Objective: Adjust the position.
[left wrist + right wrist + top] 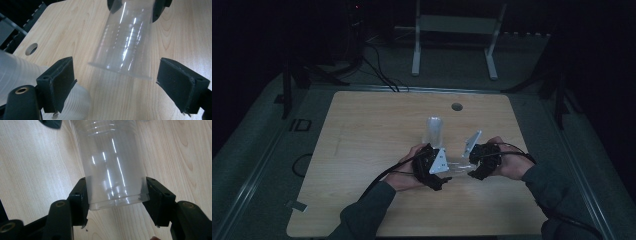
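Note:
A clear plastic cup [112,162] lies level above the wooden table [362,145]. My right gripper [117,195] is shut on it near its base, a pad pressed on each side. In the left gripper view the cup's open rim [120,70] points toward my left gripper [118,80]. That gripper's jaws stand wide open on either side of the rim without touching it. From above, the two grippers [434,167] [477,162] face each other near the table's middle, with the cup [458,167] between them.
An upright stack of clear cups [433,129] stands just behind the grippers and appears beside my left jaw [17,72]. A round hole [456,106] sits near the table's far edge. A white frame [454,30] stands on the floor beyond.

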A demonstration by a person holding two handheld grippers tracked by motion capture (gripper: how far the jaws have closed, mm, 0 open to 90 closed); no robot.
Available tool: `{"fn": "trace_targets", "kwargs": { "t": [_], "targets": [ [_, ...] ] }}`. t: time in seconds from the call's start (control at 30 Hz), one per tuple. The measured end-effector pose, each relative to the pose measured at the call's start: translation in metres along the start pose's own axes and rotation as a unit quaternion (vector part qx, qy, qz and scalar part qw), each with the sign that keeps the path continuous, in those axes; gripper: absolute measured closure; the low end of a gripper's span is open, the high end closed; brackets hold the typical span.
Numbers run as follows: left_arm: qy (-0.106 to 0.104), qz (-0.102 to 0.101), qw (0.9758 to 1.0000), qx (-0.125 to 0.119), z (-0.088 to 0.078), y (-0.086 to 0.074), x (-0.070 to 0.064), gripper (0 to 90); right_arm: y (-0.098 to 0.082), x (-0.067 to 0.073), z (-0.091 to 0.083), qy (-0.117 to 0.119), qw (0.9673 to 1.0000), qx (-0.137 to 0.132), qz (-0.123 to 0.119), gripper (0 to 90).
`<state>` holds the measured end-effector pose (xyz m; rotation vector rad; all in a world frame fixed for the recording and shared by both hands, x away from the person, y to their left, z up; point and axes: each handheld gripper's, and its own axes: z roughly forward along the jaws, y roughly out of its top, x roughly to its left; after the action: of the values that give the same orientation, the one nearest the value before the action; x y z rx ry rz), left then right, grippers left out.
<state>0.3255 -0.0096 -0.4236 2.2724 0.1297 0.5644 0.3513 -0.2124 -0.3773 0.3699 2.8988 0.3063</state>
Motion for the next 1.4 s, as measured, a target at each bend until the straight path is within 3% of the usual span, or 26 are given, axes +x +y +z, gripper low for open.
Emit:
{"fn": "trace_targets", "kwargs": {
  "t": [0.07,0.6,0.8,1.13,1.4],
  "targets": [
    [-0.002,-0.019,0.9998,-0.007,-0.001,-0.003,0.004,14.9,-0.005,-0.002,0.0,-0.002,1.0,-0.002,0.005,42.5],
    [0.002,-0.064,0.9978,-0.015,-0.001,-0.007,0.012,20.9,-0.022,-0.006,0.004,-0.013,0.9984,-0.03,0.047,42.5],
    [0.003,-0.087,0.9959,-0.024,-0.001,-0.006,0.014,22.1,-0.029,-0.008,0.007,-0.015,0.9963,-0.048,0.07,42.5],
    [0.002,-0.101,0.9945,-0.028,-0.001,-0.005,0.015,22.1,-0.039,-0.006,0.008,-0.031,0.9925,-0.075,0.092,42.5],
    [0.003,-0.114,0.9928,-0.036,-0.002,-0.003,0.017,22.6,-0.043,-0.002,0.004,-0.049,0.9872,-0.109,0.105,42.5]
  ]
}}
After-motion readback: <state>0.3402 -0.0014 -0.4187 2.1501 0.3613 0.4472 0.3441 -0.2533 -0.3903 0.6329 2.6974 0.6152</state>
